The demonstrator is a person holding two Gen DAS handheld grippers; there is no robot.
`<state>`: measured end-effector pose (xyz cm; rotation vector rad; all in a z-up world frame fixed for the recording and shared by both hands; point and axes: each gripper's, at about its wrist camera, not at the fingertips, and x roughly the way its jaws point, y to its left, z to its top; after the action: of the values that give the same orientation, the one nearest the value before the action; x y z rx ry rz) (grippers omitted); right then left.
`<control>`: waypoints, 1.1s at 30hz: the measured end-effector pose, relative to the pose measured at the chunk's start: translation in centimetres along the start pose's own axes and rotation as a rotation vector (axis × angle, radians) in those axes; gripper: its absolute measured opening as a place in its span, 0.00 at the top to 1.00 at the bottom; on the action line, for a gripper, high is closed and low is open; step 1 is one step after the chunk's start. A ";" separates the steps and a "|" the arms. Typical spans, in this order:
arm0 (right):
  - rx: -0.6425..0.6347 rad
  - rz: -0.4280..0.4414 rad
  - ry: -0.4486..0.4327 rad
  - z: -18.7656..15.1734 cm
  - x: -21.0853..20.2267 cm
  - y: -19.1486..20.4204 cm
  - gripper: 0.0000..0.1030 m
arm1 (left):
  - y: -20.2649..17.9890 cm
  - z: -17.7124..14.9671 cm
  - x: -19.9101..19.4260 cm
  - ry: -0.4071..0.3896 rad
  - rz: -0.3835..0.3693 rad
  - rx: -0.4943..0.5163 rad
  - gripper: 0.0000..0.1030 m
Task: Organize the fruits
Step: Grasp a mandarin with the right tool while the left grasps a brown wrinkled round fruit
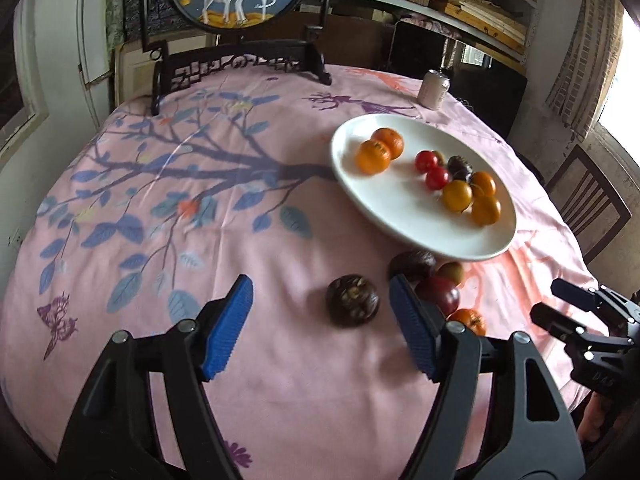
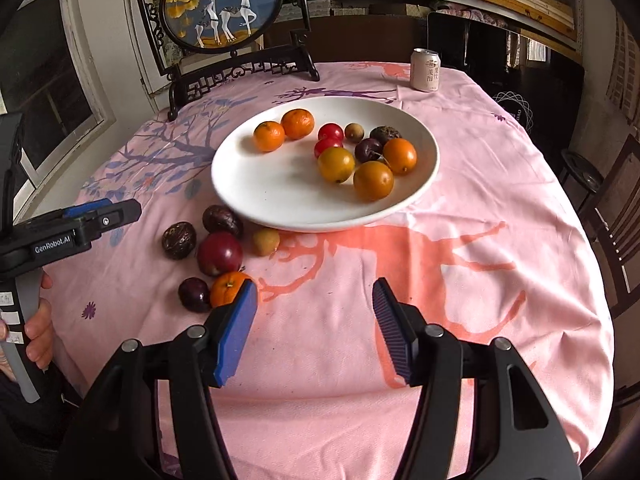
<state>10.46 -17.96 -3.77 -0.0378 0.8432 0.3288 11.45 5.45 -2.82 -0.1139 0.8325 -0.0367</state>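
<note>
A white plate (image 2: 256, 188) holds two tangerines (image 2: 269, 136), two red cherry tomatoes (image 2: 330, 133), several yellow-orange fruits (image 2: 373, 181) and dark fruits; it also shows in the left wrist view (image 1: 400, 208). Loose fruit lies on the cloth before the plate: a dark passion fruit (image 1: 352, 300) (image 2: 179, 240), another dark one (image 2: 222, 221), a red plum (image 2: 219, 254), a small tan fruit (image 2: 265, 241), a dark plum (image 2: 194, 294) and a tangerine (image 2: 228, 287). My left gripper (image 1: 322, 328) is open, just short of the passion fruit. My right gripper (image 2: 316, 336) is open and empty over bare cloth.
A pink patterned tablecloth (image 2: 460, 280) covers the round table. A drink can (image 2: 425, 70) stands at the far edge. A framed deer panel on a dark stand (image 2: 224, 12) sits at the back. A wooden chair (image 1: 588, 204) stands at the right.
</note>
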 end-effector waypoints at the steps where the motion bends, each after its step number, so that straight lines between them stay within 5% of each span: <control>1: -0.004 0.005 -0.001 -0.1 -0.1 0.4 0.42 | 0.6 -0.5 0.0 0.007 0.013 -0.010 0.30; 17: -0.122 -0.012 0.138 -2.1 5.4 4.9 0.41 | 2.6 -2.9 0.2 0.063 0.002 -0.011 0.25; 20: -0.142 -0.014 0.111 -1.5 6.4 5.3 0.41 | 2.5 -3.0 0.7 0.081 0.004 -0.005 0.25; 21: -0.145 -0.012 0.101 -1.3 6.6 5.4 0.43 | 2.4 -3.0 0.8 0.088 0.001 -0.002 0.25; 23: -0.148 0.013 0.095 -0.9 6.7 5.5 0.64 | 2.0 -3.1 1.1 0.099 -0.004 0.012 0.25; 33: -0.038 -0.001 0.074 -1.5 2.7 2.3 0.64 | -2.3 -2.1 4.4 0.143 -0.017 0.098 0.25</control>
<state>10.32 -15.31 -6.57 -0.0863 0.9104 0.3446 12.92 2.64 -7.17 -0.0265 0.9709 -0.1025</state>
